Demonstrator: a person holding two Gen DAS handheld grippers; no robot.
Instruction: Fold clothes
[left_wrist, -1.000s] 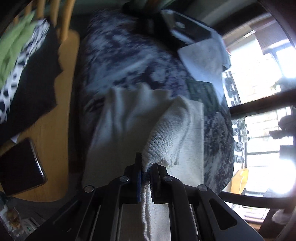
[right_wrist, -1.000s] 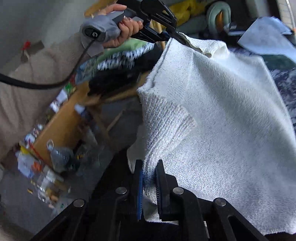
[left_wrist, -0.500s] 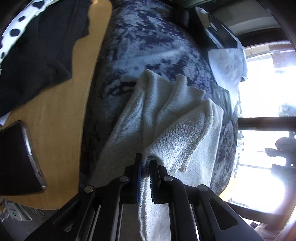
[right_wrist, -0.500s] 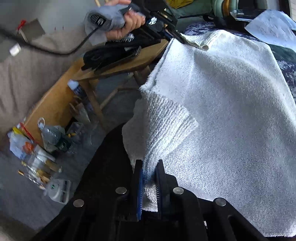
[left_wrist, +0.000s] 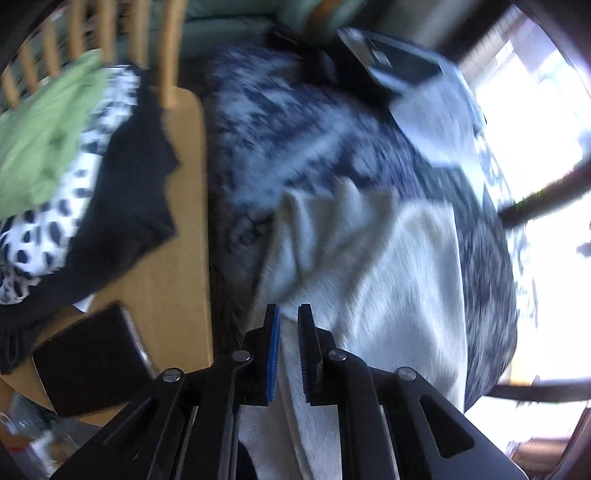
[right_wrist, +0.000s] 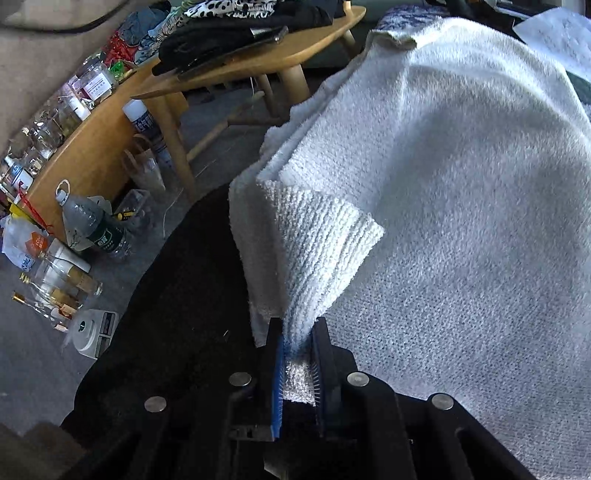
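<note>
item: white knit sweater (right_wrist: 461, 184), soft, limp, light, draped over the blue mottled cushion (left_wrist: 295, 122). your right gripper (right_wrist: 298, 354) was easing open, ribbed cuff (right_wrist: 321, 251) between its pads; left gripper (left_wrist: 289, 325) opening, nothing pinched. best gripped at the ribbed edges.
</note>
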